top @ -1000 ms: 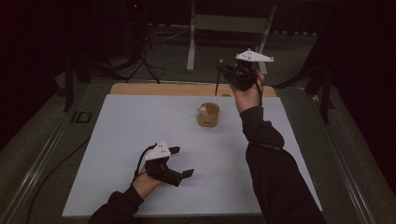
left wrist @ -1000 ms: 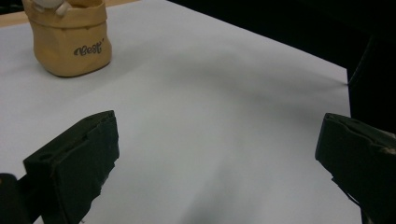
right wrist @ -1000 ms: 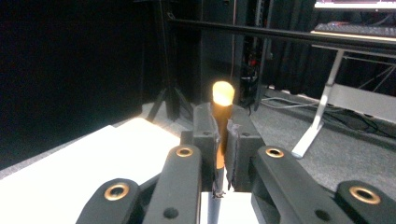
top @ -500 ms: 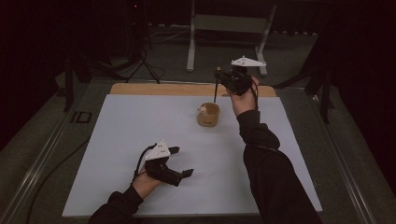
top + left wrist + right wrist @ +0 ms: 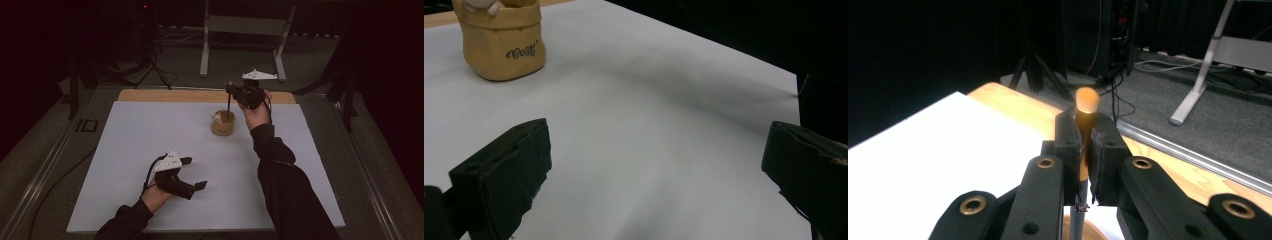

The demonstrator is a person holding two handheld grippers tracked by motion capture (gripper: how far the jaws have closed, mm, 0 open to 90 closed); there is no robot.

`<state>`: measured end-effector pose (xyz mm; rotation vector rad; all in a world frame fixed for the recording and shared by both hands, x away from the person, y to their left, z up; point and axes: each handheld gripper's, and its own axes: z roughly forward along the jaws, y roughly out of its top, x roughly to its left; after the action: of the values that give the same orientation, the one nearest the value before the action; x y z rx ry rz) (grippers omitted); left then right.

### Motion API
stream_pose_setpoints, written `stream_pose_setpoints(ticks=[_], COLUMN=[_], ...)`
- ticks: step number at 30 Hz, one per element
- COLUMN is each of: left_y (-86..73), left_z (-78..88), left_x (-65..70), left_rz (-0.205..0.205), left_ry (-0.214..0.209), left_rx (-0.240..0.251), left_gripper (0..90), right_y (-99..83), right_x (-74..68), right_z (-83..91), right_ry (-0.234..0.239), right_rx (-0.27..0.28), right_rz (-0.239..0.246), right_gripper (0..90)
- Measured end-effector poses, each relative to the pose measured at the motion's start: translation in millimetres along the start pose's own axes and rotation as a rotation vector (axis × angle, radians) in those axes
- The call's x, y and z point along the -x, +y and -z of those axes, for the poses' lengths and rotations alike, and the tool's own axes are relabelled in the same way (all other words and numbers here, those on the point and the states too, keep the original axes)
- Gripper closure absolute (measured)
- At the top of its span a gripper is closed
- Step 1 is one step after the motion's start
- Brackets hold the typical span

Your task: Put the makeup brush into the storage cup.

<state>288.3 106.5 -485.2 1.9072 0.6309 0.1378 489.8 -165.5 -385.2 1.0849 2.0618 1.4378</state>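
Pinching a slim brush [image 5: 1084, 145] upright between its closed jaws, the right gripper [image 5: 235, 91] held it directly above the tan pot [image 5: 223, 123] on the white sheet [image 5: 130, 135], while the left gripper [image 5: 192, 173], jaws spread and empty, rested well nearer the person than that pot.

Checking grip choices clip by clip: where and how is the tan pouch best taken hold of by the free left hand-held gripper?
Probably across the tan pouch at its soft side walls below the rolled rim, coming level from its near side. It stands upright, and the brush in the right hand-held gripper hangs above its mouth. The left hand-held gripper is open.
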Motion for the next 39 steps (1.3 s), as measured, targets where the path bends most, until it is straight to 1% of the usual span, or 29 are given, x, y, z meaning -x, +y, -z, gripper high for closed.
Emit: stream_pose_setpoints(ticks=[1,4,7,14,15,20,22,24,26,28,29,30,31,32,33,34,35,36,37,38,39], left_y=[0.0,0.1,0.2,-0.1,-0.1,-0.3,-0.3,-0.1,-0.2,-0.3,-0.3,-0.3,-0.3,-0.3,-0.3,-0.2,-0.2,-0.1,0.0,0.1,0.1], left_z=[0.0,-0.3,-0.4,-0.3,-0.5,-0.7,-0.4,-0.3,-0.5,-0.8,-0.8,-0.9,-0.9,-0.8,-0.9,-0.8,-0.7,-0.6,-0.6,-0.5,-0.5], left_x=[0.0,1.4,1.4,1.0,0.9,1.0,1.0,0.9,0.7,0.5,0.4,0.4,0.4,0.1,-0.1,-0.3,-0.4,-0.3,-0.1,0.1,0.2], left_rz=[0.0,0.001,0.003,0.006,0.008,0.009,0.009,0.011,0.013,0.015,0.016,0.017,0.017,0.018,0.018,0.017,0.018,0.018,0.018,0.018,0.018], left_ry=[0.0,-0.002,-0.006,-0.005,-0.005,-0.007,-0.01,-0.009,-0.011,-0.011,-0.012,-0.01,-0.01,-0.013,-0.011,-0.01,-0.01,-0.01,-0.009,-0.009,-0.009], left_rx=[0.0,0.002,0.003,-0.004,-0.005,-0.007,-0.004,-0.005,-0.003,-0.005,-0.005,-0.006,-0.006,-0.004,-0.005,-0.005,-0.005,-0.005,-0.004,-0.004,-0.003], left_gripper=[0.7,0.7,0.7,0.7,0.7,0.7,0.7,0.7,0.7,0.7,0.7,0.7,0.7,0.7,0.7,0.7,0.7,0.6,0.7,0.7,0.6], right_y=[0.0,-6.9,-10.5,-16.7,-18.3,-21.9,-27.8,-31.1,-32.4,-35.8,-36.7,-37.2,-37.2,-37.5,-35.9,-35.2,-34.4,-33.9,-33.5,-33.7,-34.1], right_x=[0.0,0.4,0.2,2.0,2.6,2.6,2.1,3.3,3.3,3.1,2.9,2.4,2.4,1.5,0.4,0.1,0.2,0.7,2.0,3.4,4.2], right_z=[0.0,-5.8,-8.5,-10.8,-11.5,-13.7,-16.4,-17.3,-17.7,-19.2,-19.5,-19.9,-19.9,-19.8,-20.1,-20.0,-20.2,-20.0,-20.4,-20.5,-20.0], right_ry=[0.0,0.011,0.011,-0.019,-0.023,-0.019,-0.015,-0.01,-0.016,-0.012,-0.01,-0.017,-0.017,-0.03,-0.02,-0.018,-0.009,-0.005,0.008,0.023,0.038], right_rx=[0.0,-0.032,-0.045,-0.069,-0.075,-0.083,-0.097,-0.098,-0.105,-0.116,-0.121,-0.126,-0.126,-0.123,-0.128,-0.132,-0.141,-0.147,-0.162,-0.181,-0.187], right_rz=[0.0,-0.002,-0.001,-0.028,-0.04,-0.042,-0.047,-0.057,-0.054,-0.052,-0.05,-0.048,-0.048,-0.045,-0.062,-0.057,-0.065,-0.078,-0.09,-0.093,-0.097], right_gripper=[84.3,84.3,84.3,84.3,84.3,84.3,84.3,84.2,84.2,84.0,83.4,81.0,81.0,71.5,52.0,47.3,38.1,31.4,27.2,21.0,16.8])
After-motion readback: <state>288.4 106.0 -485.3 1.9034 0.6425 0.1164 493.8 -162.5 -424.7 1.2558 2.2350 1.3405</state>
